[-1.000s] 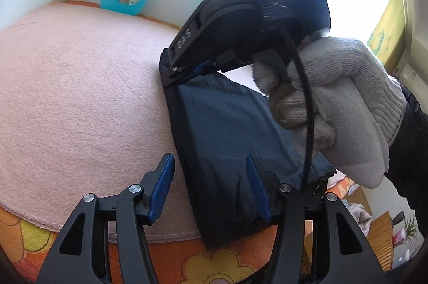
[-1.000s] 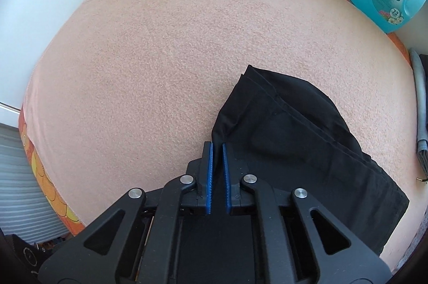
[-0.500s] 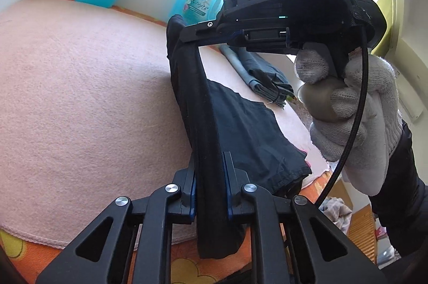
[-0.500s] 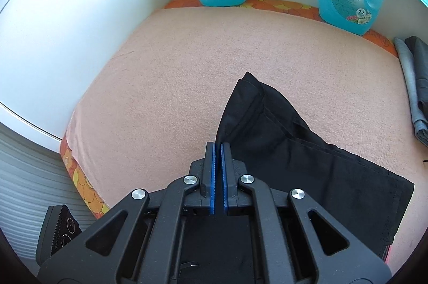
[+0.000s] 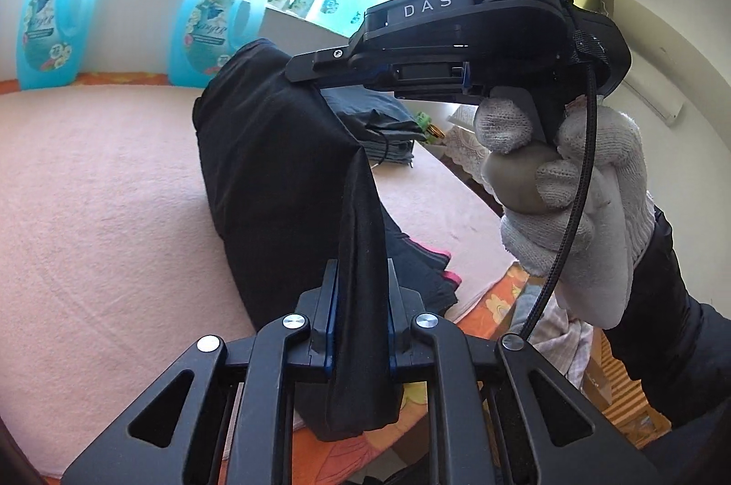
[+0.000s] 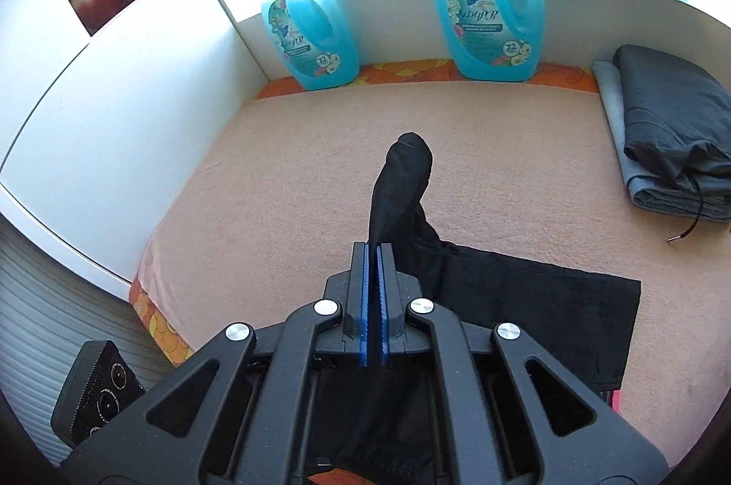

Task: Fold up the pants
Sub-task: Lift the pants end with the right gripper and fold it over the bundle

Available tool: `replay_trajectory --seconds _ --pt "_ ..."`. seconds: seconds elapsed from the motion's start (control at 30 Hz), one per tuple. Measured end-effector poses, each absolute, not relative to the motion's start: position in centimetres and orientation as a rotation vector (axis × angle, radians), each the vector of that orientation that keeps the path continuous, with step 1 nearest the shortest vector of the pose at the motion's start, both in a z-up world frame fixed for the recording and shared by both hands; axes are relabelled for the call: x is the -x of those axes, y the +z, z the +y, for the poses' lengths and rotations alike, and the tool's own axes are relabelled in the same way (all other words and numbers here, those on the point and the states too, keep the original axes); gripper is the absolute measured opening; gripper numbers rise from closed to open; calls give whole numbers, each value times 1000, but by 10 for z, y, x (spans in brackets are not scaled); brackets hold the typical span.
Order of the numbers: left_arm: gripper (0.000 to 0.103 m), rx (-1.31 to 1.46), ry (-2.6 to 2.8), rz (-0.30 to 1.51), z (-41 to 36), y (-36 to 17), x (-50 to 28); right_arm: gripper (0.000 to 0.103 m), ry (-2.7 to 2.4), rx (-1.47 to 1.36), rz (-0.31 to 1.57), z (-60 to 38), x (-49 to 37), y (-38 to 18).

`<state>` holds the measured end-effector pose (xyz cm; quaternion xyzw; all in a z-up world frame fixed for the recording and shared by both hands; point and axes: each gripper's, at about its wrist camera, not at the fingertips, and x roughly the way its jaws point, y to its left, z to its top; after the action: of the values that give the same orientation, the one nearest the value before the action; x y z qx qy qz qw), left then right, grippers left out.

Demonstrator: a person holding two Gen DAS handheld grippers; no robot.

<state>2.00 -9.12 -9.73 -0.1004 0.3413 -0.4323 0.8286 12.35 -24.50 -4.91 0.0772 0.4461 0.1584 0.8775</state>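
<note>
We see the black pants (image 5: 278,183) lifted at centre frame above the pink blanket (image 5: 91,210), bunched between both grippers. The left gripper (image 5: 361,302) at lower centre is clenched on a thick fold; the right gripper (image 6: 373,284) is clamped on cloth. In the right wrist view the pants trail toward the lower right, hems resting on the blanket

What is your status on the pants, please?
Left gripper and right gripper both shut on black pants. Edge lifted off the blanket. Nothing in the way.
</note>
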Motion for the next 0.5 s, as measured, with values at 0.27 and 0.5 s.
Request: replay_trajectory --seconds 0.27,0.5 --pt "13 137 -1041 753 -156 -93 -25 4 195 -205 907 -326 -103 -51" --pt "13 105 -1118 792 -204 -98 -32 4 93 -246 928 -383 -100 -66"
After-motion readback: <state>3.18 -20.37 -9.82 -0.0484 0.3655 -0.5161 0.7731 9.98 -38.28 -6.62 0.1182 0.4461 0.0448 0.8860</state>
